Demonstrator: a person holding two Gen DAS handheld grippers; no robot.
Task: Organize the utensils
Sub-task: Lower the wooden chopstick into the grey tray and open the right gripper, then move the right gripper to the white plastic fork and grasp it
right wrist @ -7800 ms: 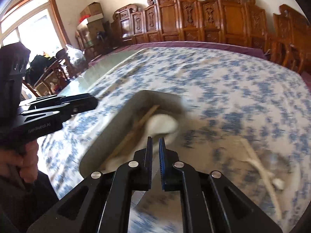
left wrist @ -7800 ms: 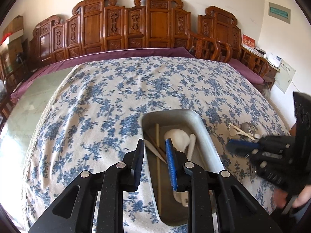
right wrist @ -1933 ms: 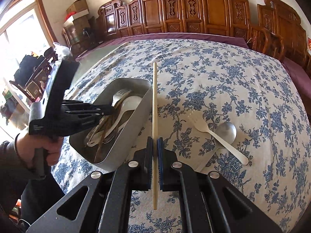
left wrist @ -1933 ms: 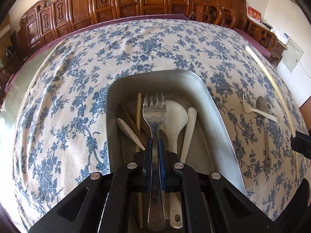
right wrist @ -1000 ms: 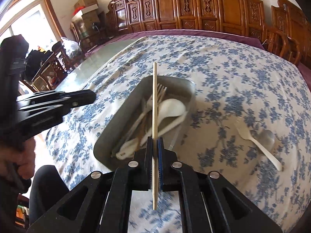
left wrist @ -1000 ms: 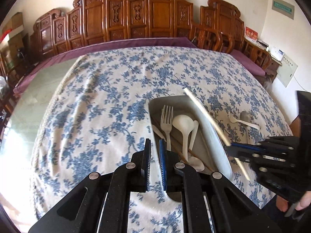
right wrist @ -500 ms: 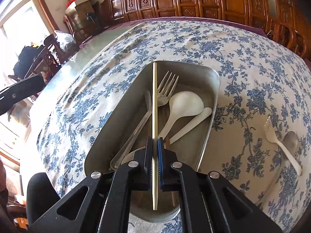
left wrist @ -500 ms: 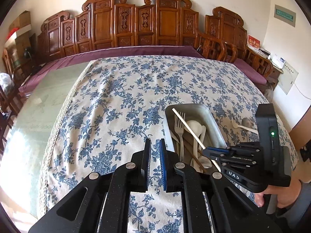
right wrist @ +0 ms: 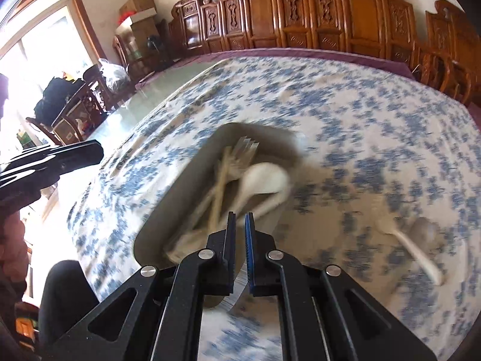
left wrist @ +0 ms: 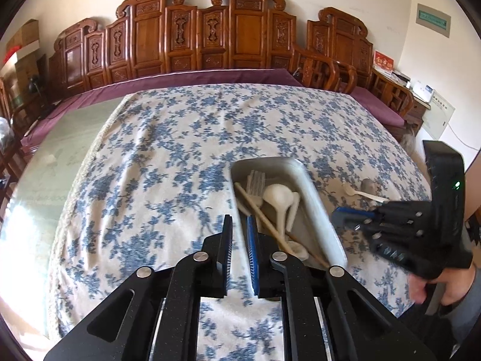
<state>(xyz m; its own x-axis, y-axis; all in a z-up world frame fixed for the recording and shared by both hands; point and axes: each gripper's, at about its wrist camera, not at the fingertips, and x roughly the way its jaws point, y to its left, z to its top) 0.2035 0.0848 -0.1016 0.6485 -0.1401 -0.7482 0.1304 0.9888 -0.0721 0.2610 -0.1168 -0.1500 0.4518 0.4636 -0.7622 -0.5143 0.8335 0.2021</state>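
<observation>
Much bare tablecloth (left wrist: pixel 168 156) beyond tray (left wrist: pixel 315 198)

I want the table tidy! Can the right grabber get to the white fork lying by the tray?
Probably yes. The white fork lies bare on the cloth beside the tray, nothing on top, and the right gripper holds nothing.

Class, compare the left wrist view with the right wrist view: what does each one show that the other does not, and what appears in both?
Only the left wrist view shows the right gripper from outside, and a green sign on the wall. Only the right wrist view shows a bright window and stacked cardboard boxes. Both show the metal tray of utensils, the white plastic fork on the floral cloth, and carved wooden chairs.
</observation>
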